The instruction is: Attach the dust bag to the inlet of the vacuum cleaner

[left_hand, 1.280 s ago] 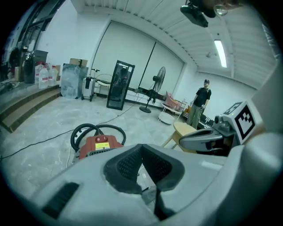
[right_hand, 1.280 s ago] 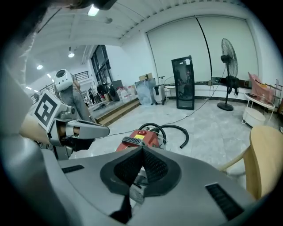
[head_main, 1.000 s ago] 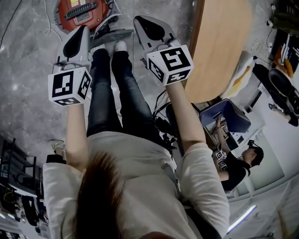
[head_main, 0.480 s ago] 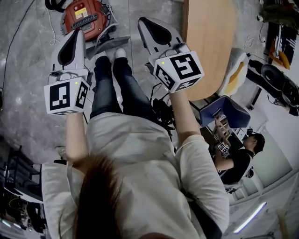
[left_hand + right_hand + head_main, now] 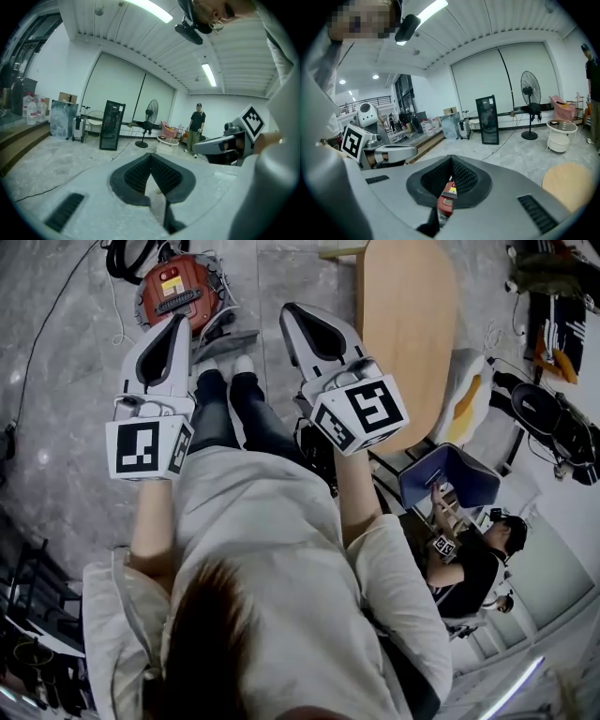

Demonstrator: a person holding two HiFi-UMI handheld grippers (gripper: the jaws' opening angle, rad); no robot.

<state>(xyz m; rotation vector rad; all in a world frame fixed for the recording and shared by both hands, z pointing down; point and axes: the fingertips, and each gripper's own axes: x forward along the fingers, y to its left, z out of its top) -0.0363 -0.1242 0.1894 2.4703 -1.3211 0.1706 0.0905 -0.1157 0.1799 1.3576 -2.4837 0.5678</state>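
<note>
Your left gripper (image 5: 173,329) and right gripper (image 5: 295,317) both have their jaws pressed together, empty. The red vacuum cleaner (image 5: 178,292) sits on the grey marbled floor (image 5: 66,381), with the round wooden table (image 5: 408,334) off to its right.

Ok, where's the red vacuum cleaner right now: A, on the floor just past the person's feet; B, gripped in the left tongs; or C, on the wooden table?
A: the red vacuum cleaner sits on the grey floor just beyond the person's white shoes, apart from the wooden table.
</note>
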